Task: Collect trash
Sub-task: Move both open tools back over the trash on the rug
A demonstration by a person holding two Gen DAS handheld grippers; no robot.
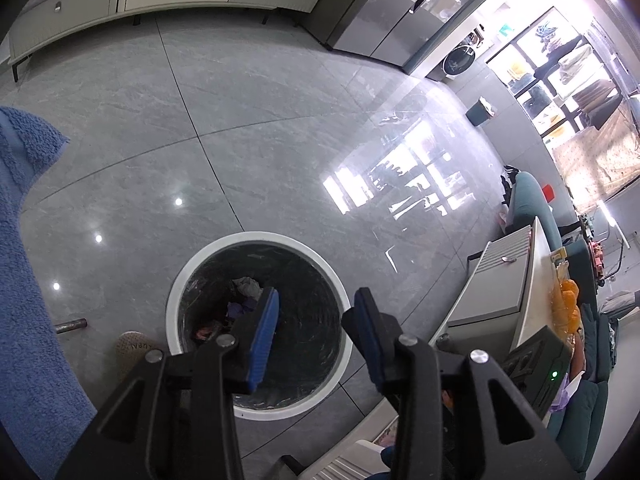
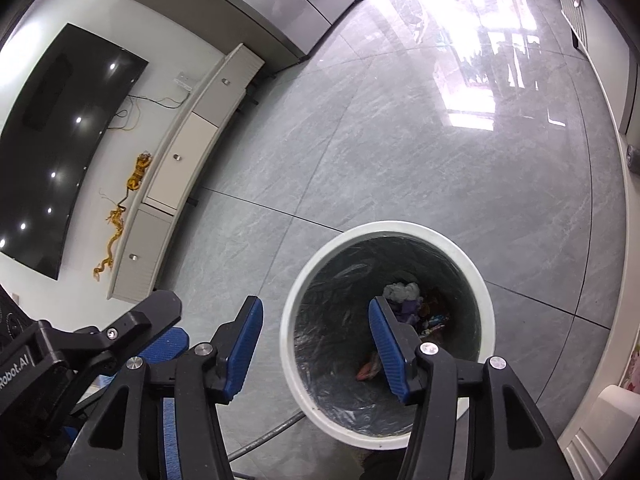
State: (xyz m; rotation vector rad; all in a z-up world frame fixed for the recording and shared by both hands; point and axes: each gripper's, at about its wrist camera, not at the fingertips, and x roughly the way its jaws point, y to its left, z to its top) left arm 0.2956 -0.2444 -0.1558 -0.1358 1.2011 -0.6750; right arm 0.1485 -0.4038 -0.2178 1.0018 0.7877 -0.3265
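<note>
A round trash bin with a white rim (image 1: 256,238) and a dark liner stands on the grey tiled floor. At its bottom lie a crumpled white paper (image 1: 248,286), a purple scrap (image 1: 238,310) and a pinkish wrapper (image 1: 206,330). My left gripper (image 1: 317,294) hovers over the bin's mouth, open, with nothing between its blue pads. In the right wrist view the same bin's rim (image 2: 392,226) sits under my right gripper (image 2: 315,302), also open and empty. The white paper (image 2: 402,291) and pink wrapper (image 2: 370,368) show inside. The left gripper (image 2: 162,324) is beside it on the left.
A blue towel (image 1: 24,240) hangs at the left, with a slipper (image 1: 134,350) and a metal tube (image 1: 71,325) on the floor beside the bin. A white low table (image 1: 500,300) with a bag of oranges (image 1: 566,308) stands right. A grey cable (image 2: 272,434) runs past the bin.
</note>
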